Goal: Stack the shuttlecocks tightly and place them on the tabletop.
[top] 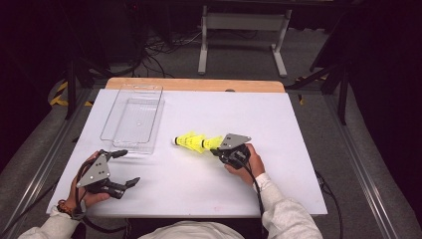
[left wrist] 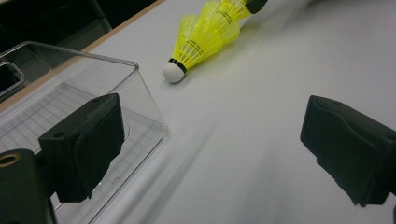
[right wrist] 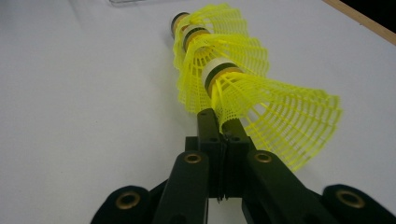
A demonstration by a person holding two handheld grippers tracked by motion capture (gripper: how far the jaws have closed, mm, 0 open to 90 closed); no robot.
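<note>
While the left gripper (top: 119,168) rests at the near left with jaws wide and empty, a clear tray (top: 133,118) lies just beyond it. Right of the tray — mid-table — lie nested yellow shuttlecocks (top: 195,142), the right gripper (top: 217,148) pinched tight on the rearmost skirt's edge.

Shuttlecocks (top: 191,142) right of (perhaps touching) tray (top: 132,119)

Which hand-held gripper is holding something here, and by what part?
The right hand-held gripper pinches the skirt rim of the rearmost yellow shuttlecock in a nested stack. The left hand-held gripper holds nothing.
</note>
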